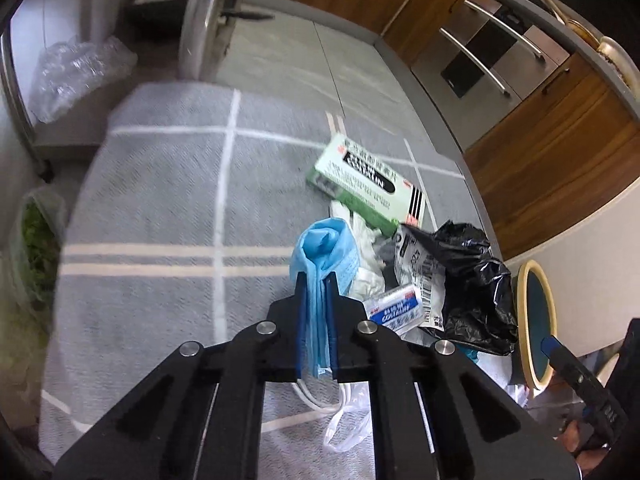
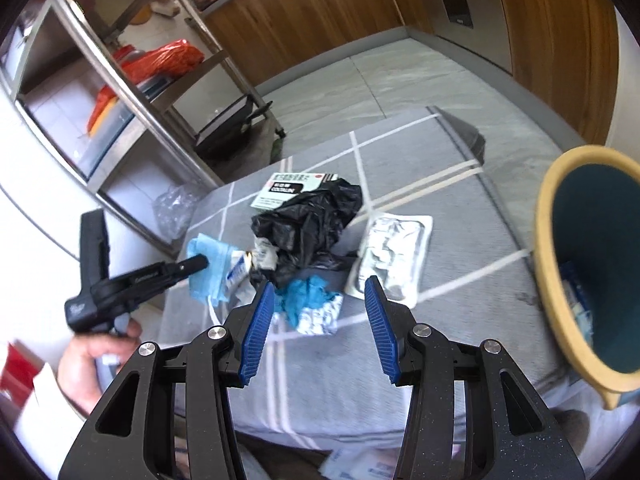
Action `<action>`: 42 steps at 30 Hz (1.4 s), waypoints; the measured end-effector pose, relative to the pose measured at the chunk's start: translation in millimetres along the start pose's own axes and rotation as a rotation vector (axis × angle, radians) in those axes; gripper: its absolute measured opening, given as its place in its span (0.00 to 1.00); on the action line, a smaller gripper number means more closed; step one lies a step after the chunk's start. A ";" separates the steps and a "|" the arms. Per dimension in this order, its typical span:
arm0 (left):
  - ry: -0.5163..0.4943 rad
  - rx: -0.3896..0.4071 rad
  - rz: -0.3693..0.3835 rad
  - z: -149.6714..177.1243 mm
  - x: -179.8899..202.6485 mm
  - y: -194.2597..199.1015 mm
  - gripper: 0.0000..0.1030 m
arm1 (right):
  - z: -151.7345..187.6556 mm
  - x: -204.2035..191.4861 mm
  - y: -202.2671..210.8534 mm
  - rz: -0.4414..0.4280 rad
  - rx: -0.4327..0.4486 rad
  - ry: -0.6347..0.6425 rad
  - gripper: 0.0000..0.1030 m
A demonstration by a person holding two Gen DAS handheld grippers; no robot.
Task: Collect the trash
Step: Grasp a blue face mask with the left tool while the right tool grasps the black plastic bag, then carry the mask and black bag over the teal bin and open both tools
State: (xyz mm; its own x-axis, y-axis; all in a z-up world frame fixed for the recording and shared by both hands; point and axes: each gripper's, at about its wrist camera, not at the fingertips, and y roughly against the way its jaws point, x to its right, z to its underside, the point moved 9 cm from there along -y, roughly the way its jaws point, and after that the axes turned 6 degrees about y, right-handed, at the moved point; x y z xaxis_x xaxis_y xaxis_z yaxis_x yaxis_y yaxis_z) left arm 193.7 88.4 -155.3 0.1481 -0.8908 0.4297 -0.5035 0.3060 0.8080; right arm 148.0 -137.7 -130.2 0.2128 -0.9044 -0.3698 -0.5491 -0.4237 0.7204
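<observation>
Left wrist view: left gripper (image 1: 316, 300) pinches blue face mask (image 1: 324, 248) on the grey checked cloth (image 1: 160, 208).
Mask soft, light, floppy; mid-fold hold looks fine. Right gripper (image 2: 320, 312) half-open, empty, over the teal glove (image 2: 306, 294); bin (image 2: 552, 240) beside.

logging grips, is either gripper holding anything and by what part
The left gripper pinches the crumpled light blue face mask by its bunched middle. The right gripper is open, holding nothing.
</observation>
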 end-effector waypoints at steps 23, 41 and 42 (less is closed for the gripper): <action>-0.039 0.151 -0.044 -30.9 7.6 52.9 0.08 | -18.2 -9.7 -37.5 -0.067 -0.010 -0.059 0.05; -0.121 0.254 0.035 -44.3 83.6 92.9 0.08 | -46.8 14.3 57.1 -0.037 0.141 0.015 0.05; -0.124 0.258 0.037 -44.3 86.8 93.6 0.08 | -46.8 19.1 62.0 -0.035 0.146 0.012 0.05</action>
State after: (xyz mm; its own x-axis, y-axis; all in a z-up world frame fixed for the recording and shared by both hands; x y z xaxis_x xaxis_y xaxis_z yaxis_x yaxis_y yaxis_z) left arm 197.1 54.6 -24.5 0.0281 -0.9198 0.3915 -0.7087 0.2578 0.6567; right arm 155.8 -183.5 -65.1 0.2429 -0.8904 -0.3850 -0.6531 -0.4436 0.6137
